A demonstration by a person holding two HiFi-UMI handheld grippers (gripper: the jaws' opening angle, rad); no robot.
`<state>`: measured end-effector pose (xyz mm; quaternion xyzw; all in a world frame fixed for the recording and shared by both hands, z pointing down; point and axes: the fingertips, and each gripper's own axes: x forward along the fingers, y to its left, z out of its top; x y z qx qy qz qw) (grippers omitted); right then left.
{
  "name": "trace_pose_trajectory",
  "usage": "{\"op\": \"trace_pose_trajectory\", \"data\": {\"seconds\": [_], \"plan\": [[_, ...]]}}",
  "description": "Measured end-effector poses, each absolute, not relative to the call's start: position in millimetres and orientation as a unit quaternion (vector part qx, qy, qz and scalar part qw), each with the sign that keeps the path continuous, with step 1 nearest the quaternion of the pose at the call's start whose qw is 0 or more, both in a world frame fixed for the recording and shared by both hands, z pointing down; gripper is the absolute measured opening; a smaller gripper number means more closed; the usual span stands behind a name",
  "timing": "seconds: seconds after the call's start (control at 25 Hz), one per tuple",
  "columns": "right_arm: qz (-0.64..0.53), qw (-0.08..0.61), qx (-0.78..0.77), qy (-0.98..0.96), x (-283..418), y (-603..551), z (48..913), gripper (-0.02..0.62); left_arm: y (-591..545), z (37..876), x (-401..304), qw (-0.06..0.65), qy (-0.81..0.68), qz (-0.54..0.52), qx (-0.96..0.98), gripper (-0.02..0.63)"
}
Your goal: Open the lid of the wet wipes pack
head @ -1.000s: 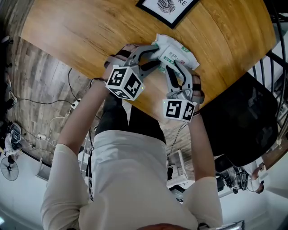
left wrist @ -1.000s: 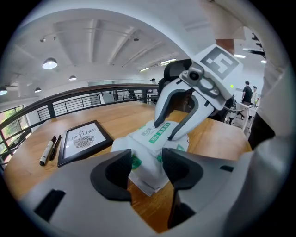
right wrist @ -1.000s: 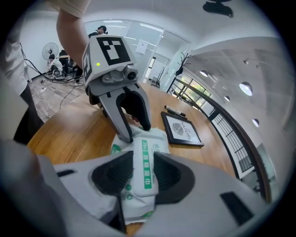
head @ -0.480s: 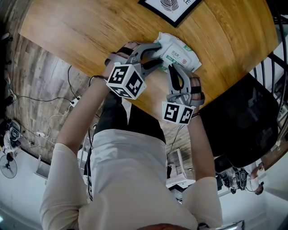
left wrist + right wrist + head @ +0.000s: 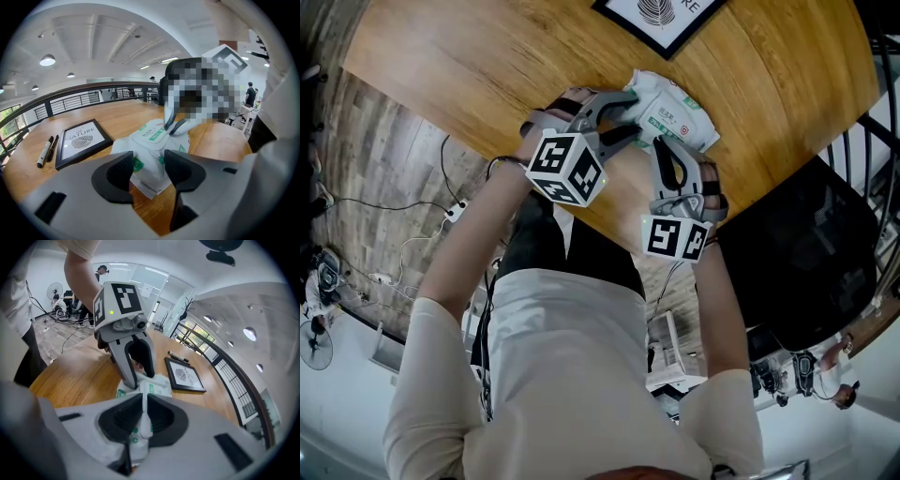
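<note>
The wet wipes pack lies on the table, one end clamped by our left gripper; our right gripper has just been closing, now narrow on the lid edge; we should lift gently, pack held down.

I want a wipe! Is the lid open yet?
Shut: the lid lies flat on the wet wipes pack.

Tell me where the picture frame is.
Head view: the black picture frame lies on the table at top, right of centre, just beyond the wet wipes pack; two pens lie beside it in the left gripper view.
</note>
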<state>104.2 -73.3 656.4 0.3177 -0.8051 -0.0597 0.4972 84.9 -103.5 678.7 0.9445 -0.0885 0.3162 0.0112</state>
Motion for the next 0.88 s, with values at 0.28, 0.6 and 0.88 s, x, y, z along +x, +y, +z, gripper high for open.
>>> {"op": "trace_pose_trajectory", "data": {"seconds": [0.28,0.6,0.88], "plan": [[-0.041,0.477,0.335,-0.812,108,-80,643,0.021,-103,680,86,0.01,-0.084,0.324,0.942,0.202],[-0.047,0.47,0.36,-0.805,128,-108,618,0.009,-103,680,86,0.012,-0.081,0.329,0.941,0.202],[-0.055,0.474,0.374,-0.795,147,-134,616,0.012,-102,679,85,0.01,-0.08,0.327,0.942,0.202]]}}
